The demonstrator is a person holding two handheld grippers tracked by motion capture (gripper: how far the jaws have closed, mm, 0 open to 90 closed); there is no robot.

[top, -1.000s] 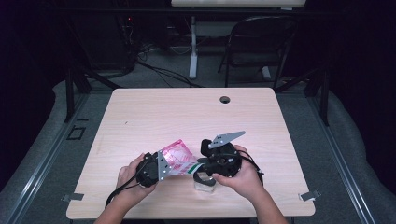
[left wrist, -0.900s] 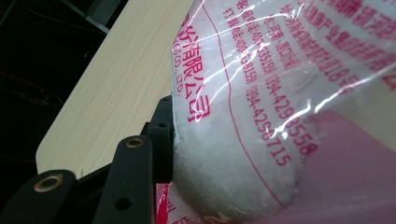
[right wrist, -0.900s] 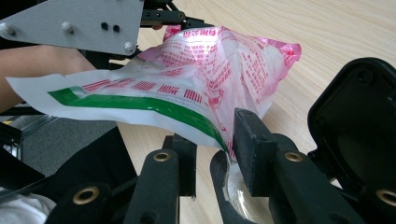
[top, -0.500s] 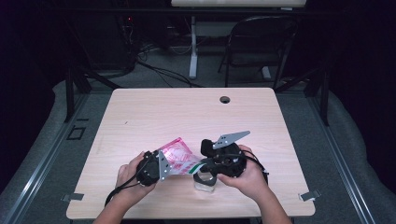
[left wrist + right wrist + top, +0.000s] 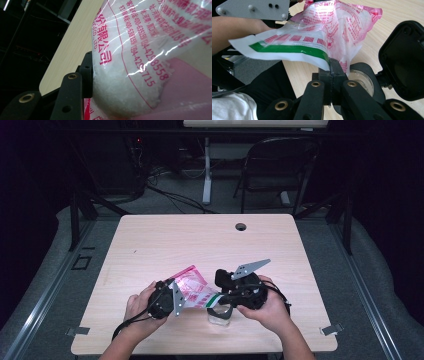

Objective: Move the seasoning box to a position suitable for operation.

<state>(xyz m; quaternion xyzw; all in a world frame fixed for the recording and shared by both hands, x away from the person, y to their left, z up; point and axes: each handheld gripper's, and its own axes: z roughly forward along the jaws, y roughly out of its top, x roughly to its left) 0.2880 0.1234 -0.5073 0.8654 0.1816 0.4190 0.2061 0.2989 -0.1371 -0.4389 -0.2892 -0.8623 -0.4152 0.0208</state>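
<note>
Pink bag stretched between left tongs and right tongs, above glass jar

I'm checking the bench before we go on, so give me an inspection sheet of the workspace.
Surface: light wooden table with a round cable hole.
Job's things: pink-printed plastic bag of white grains, held up between both grippers; small clear jar standing below its lower corner.
Clutter: nothing seen.
Grippers: left gripper clamps the bag's full part, one of its fingers pressed against it; right gripper has just closed and pinches the bag's green-striped edge.
Cables: one trails from the left gripper; more on the floor behind the table.
Surroundings: dark folding chair, dark room.
</note>
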